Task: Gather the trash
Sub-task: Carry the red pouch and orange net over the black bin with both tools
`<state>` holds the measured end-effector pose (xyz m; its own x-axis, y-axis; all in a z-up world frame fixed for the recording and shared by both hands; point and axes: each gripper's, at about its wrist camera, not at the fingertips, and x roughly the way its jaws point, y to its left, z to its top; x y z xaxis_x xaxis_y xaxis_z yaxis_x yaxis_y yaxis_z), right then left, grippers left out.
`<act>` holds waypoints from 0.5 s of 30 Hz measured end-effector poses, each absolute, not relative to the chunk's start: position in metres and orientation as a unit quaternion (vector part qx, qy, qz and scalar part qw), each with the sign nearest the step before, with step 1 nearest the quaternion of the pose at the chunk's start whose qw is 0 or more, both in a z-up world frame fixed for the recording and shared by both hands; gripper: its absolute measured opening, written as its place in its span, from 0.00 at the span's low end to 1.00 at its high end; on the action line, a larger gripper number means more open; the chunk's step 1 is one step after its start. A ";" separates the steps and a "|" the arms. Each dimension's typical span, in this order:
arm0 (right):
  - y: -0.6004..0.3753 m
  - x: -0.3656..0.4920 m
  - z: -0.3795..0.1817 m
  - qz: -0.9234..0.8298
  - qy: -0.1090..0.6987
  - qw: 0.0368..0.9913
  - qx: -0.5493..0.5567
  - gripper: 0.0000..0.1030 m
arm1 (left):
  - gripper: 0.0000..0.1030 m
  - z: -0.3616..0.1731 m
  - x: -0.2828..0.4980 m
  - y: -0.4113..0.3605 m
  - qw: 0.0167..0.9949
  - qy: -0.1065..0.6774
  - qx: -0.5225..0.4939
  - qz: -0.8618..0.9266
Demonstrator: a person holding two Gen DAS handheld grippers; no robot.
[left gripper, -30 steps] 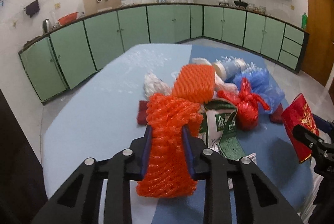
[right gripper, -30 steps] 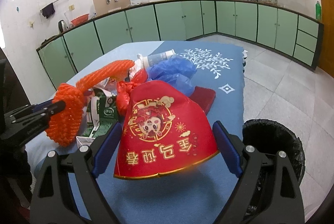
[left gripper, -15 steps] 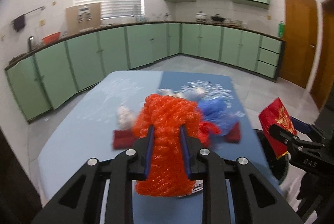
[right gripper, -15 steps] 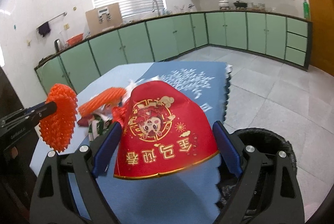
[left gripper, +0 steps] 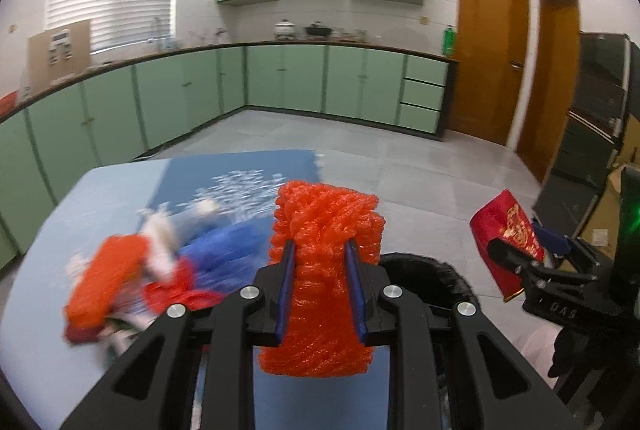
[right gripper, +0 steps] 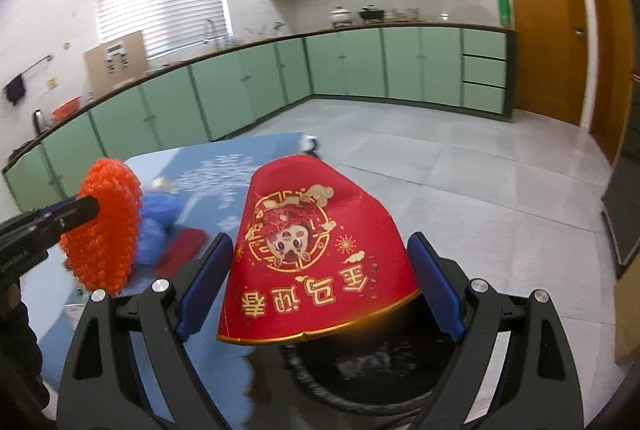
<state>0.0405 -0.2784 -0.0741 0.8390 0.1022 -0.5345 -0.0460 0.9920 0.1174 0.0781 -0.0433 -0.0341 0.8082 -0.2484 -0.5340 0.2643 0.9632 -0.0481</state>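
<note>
- Two grippers, one piece of trash each. One black bin, sitting on the floor just off the table's edge.
- Left gripper: jaws nearly closed, pinching an orange foam net sleeve across its middle, both ends sticking out past the pads.
- Right gripper: jaws wide, a red paper bag spanning between the pads, right over the bin.
- Blurry leftover trash pile on the blue table; green kitchen cabinets, grey tiled floor.
</note>
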 end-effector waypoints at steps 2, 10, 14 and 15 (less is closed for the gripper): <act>-0.293 0.045 -0.081 0.025 0.284 0.957 0.050 0.83 | 0.24 -0.038 0.091 -0.063 0.948 0.280 0.020 -0.150; -0.340 0.069 -0.117 -0.012 0.308 0.949 0.066 0.83 | 0.26 -0.072 0.135 -0.127 0.930 0.307 0.037 -0.198; -0.353 0.083 -0.135 -0.026 0.324 0.943 0.071 0.83 | 0.26 -0.091 0.158 -0.154 0.921 0.325 0.045 -0.211; -0.357 0.087 -0.141 -0.028 0.330 0.941 0.073 0.84 | 0.27 -0.097 0.165 -0.161 0.917 0.333 0.044 -0.215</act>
<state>0.0871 -0.3571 -0.1413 0.7811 -0.0052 -0.6243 0.1017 0.9877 0.1191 0.1652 -0.1606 -0.0971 0.6850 -0.3654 -0.6303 0.4244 0.9033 -0.0623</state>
